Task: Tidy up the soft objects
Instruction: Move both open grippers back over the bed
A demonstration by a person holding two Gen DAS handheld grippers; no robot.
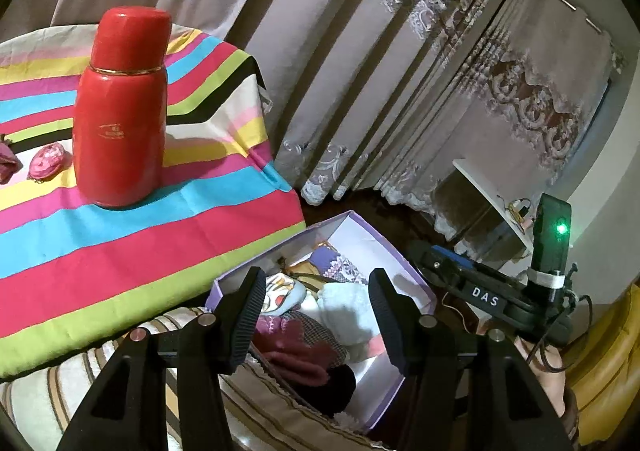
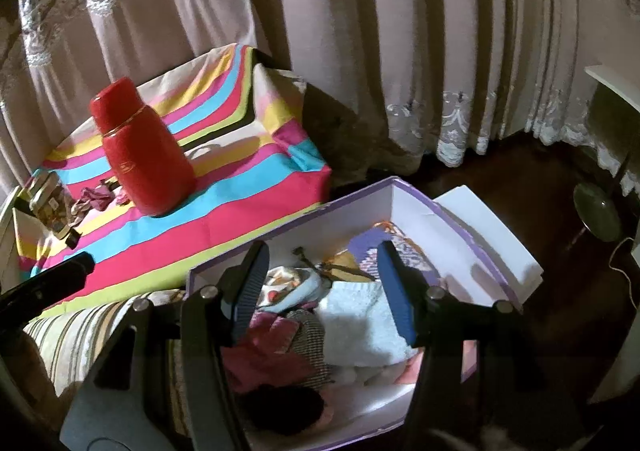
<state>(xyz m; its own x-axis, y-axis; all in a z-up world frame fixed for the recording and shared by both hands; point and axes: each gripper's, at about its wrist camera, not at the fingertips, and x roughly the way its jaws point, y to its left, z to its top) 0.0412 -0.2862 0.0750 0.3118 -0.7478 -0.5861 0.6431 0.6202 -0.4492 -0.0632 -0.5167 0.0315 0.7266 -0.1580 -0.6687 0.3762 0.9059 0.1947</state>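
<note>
Soft clothes piled in white, purple-edged cardboard box (image 2: 420,207)
Left tool (image 1: 316,315) and right tool (image 2: 320,291) hover released above box; tall red flask (image 2: 146,155) stands beyond.

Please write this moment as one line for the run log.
left gripper: open, empty | right gripper: open, empty | both above purple box | soft items in box | red flask upright on striped cloth

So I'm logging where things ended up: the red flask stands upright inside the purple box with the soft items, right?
Not quite. The red flask does stand upright, but on the striped cloth beside the purple box, not inside it. The right wrist view shows this; the soft items are in the box.
</note>
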